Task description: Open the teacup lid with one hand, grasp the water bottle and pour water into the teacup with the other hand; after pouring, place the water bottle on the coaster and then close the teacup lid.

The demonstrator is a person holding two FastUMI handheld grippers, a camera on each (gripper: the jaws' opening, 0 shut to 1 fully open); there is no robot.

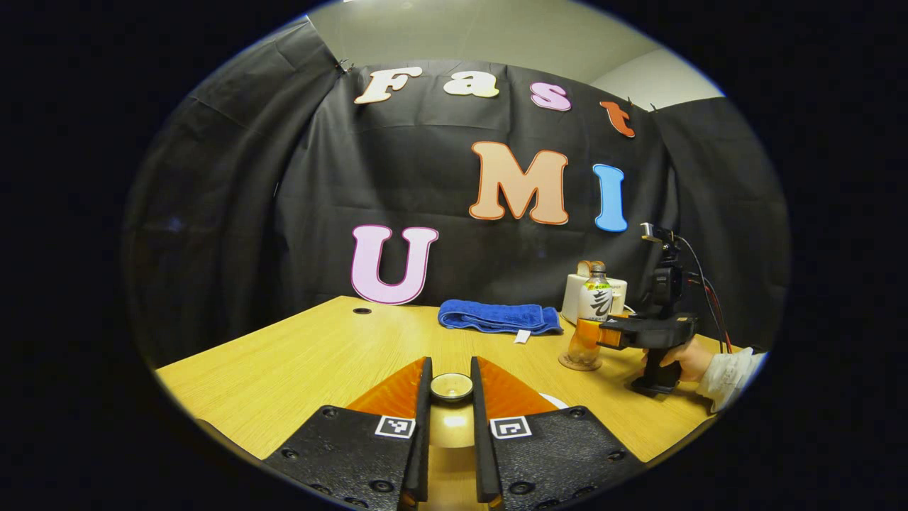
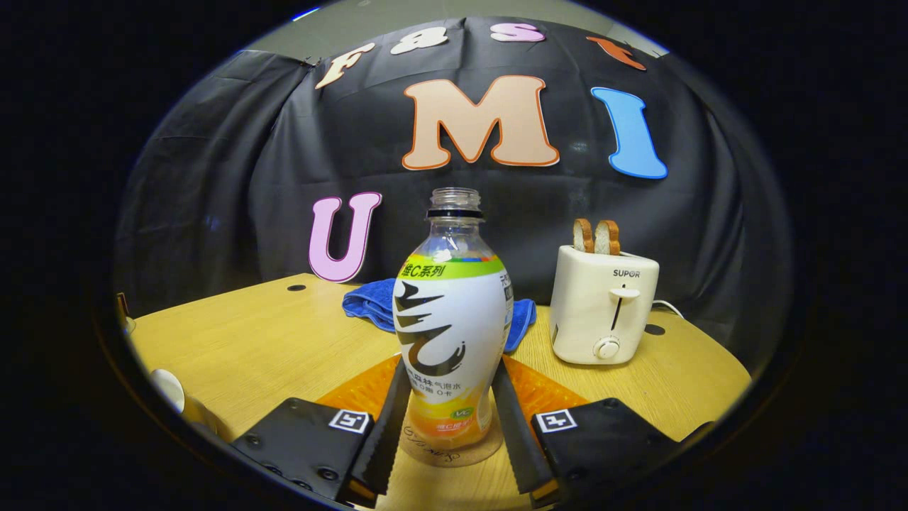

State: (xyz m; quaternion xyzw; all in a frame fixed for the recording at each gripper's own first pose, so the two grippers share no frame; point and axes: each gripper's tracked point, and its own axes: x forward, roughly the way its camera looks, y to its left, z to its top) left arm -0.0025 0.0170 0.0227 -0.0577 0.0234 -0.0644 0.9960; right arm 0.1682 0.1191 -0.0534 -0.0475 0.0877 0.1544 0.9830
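Observation:
My left gripper (image 1: 451, 369) is shut on the knob of the golden teacup lid (image 1: 451, 387), and a white rim (image 1: 553, 401) peeks out beside its right finger. In the right gripper view the white teacup (image 2: 169, 392) sits at the far lower left. The uncapped water bottle (image 2: 450, 319) stands upright on a round coaster (image 2: 447, 451) with a little orange liquid at its bottom. My right gripper (image 2: 452, 365) holds it with both fingers against its sides. From the left gripper view, that right gripper (image 1: 592, 339), bottle (image 1: 594, 301) and coaster (image 1: 580, 365) are at the right, with a hand (image 1: 681, 358) behind.
A white toaster (image 2: 603, 312) with two bread slices stands right of the bottle. A folded blue towel (image 1: 496, 316) lies near the back of the wooden table (image 1: 298, 362). Cables (image 1: 709, 298) hang off the right gripper's camera mount.

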